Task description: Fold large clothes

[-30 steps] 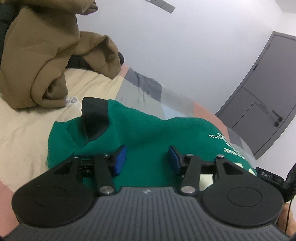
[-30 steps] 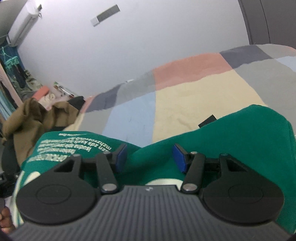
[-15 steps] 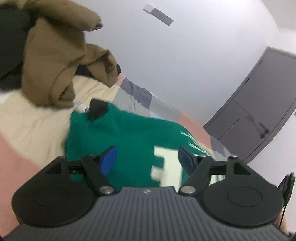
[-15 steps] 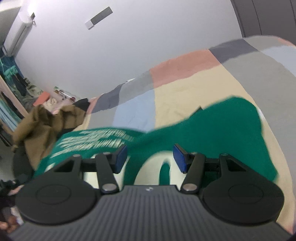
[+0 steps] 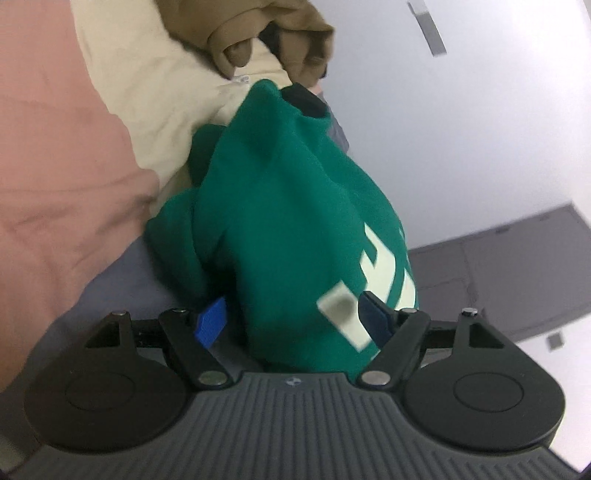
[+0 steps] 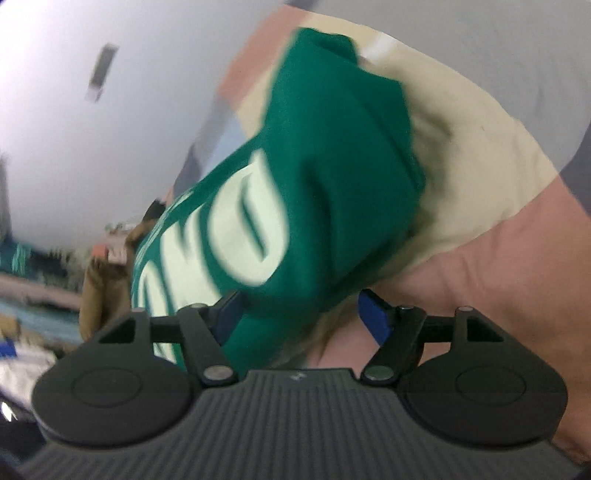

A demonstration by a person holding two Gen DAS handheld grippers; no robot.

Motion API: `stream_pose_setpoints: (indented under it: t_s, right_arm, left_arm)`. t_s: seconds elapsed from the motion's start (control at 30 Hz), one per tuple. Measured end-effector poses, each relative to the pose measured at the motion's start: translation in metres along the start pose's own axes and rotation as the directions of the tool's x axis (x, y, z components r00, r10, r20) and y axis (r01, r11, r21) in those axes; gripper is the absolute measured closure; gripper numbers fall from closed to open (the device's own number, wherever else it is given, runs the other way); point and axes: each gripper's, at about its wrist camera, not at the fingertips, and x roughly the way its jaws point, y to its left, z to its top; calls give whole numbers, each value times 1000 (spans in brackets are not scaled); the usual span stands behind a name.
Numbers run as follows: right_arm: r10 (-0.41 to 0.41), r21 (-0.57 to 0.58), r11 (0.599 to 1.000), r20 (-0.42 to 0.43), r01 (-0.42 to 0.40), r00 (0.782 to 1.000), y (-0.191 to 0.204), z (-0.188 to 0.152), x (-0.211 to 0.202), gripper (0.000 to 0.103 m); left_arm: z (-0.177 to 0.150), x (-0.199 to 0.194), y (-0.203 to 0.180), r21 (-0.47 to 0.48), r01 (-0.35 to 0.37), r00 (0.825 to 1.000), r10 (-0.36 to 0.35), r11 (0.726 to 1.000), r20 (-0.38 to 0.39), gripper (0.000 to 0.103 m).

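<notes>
A: Where's the garment now?

B: The green fleece sweatshirt with pale block lettering (image 5: 295, 229) lies bunched on the patchwork bed cover of pink, cream and grey panels (image 5: 55, 155), its black-lined neck end (image 5: 304, 99) pointing away. The left claw (image 5: 291, 319) has a thick fold of it between its blue pads, but the jaws stand wide and don't seem to pinch it.

A: And the right?

B: The right claw (image 6: 301, 314) is opening at this moment; the sweatshirt's lettered edge (image 6: 236, 229) sits between the pads, near the left pad and apart from the right one. I'd judge neither is gripping.

A: So how to fold it well?

B: Probably close each claw on a single clean edge rather than a wad, lift both evenly, and lay the fold flat so the lettering doesn't crumple.

A: Anything in the way?

B: A tan hooded garment (image 5: 258, 33) is heaped just beyond the neck end, nearly touching. It could snag if the sweatshirt is spread that way. Clutter beyond the bed in the right view is too blurred to name.
</notes>
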Motion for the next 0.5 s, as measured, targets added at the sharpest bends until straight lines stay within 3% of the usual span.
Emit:
stream_pose_setpoints:
  t_s: [0.07,0.13,0.17,0.23,0.3,0.4,0.5]
  right_arm:
    - [15,34,999,15,-16,1000,-2,8,8,32]
    - [35,16,999,31,-36,999,4,14,13,37]
    - [41,-1,999,38,-41,998,9,15,14,42]
    - [64,-53,997,55,-61,996,18,19,13,67]
    - [126,-75,990,82,-120,989,24,26,9,75]
    - [208,-126,973,125,-192,970,35,39,3,79]
    - [238,-203,958,160,-204,958,47,50,3,81]
  left_arm:
    - [6,6,2,-16,29,999,-29,999,13,27]
    - [9,8,-2,-2,62,998,-62,998,20,54]
    - [11,8,-8,26,92,996,-92,995,21,58]
    - [15,8,-23,110,100,994,-105,989,38,78]
    - [19,8,-38,177,122,989,-135,977,59,88]
    - [31,10,-57,235,178,976,-201,956,80,92]
    - [39,22,-67,295,151,979,-184,943,88,92]
